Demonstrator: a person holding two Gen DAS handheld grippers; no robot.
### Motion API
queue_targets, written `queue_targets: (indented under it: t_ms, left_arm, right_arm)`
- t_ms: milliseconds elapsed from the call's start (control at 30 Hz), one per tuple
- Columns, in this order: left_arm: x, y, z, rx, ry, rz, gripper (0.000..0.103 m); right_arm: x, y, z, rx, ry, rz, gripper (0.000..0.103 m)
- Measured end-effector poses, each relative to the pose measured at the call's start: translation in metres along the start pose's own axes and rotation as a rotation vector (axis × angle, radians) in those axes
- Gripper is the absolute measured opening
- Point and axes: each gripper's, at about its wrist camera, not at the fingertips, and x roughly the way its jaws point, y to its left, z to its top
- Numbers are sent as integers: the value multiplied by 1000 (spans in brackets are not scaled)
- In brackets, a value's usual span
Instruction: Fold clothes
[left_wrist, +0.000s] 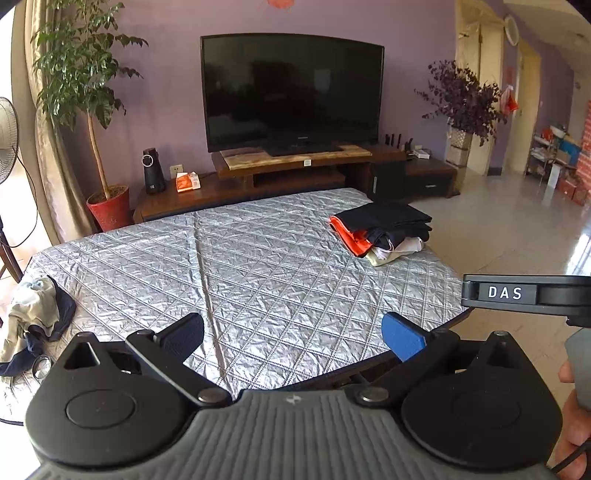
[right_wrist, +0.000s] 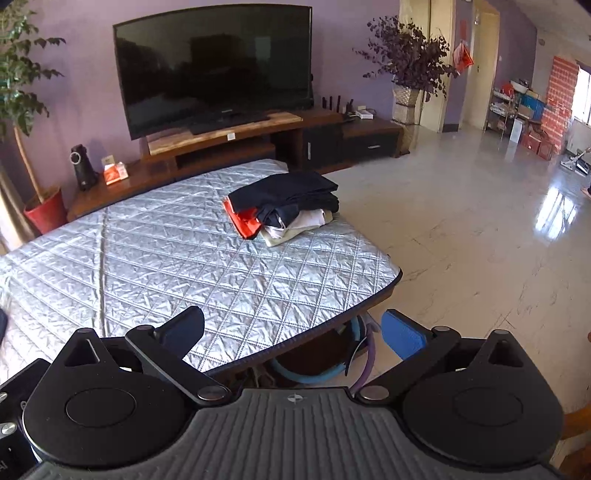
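- Left gripper (left_wrist: 293, 338) hung above the near edge of the table (left_wrist: 229, 266), fingers spread wide, nothing between them.
- Right gripper (right_wrist: 293, 336) sat over the table's near right corner, fingers also released and empty; one fingertip over the quilted cover, the blue pad (right_wrist: 400, 338) past the edge, over the floor.
- Folded stack of clothes (left_wrist: 382, 230) lay at the far right corner of the table: dark garment on top, orange one under it sticking out left, white and cream pieces at the bottom poking out toward the near side.
- Stack's long axis ran roughly along the table's far edge, slightly skewed; loose folded ends pointed toward the near right.
- Crumpled heap of clothes (left_wrist: 31, 321) sat at the near left corner, partly draped over the edge: pale garment tangled with a dark blue one. No clear long axis; it was just bunched.
- Middle of the table showed only the silver quilted cover, with one long crease (left_wrist: 207, 280) running near-to-far.
- Both grippers were well apart from either pile.
- TV (left_wrist: 291, 92) on a low wooden stand stood beyond the far edge.
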Motion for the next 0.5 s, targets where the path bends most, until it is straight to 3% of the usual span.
queue_targets:
  t_ms: [500]
  left_arm:
    - [14,10,-4,-38,69,-63,102]
  right_arm:
    - [21,16,-4,-37,37,-13,103]
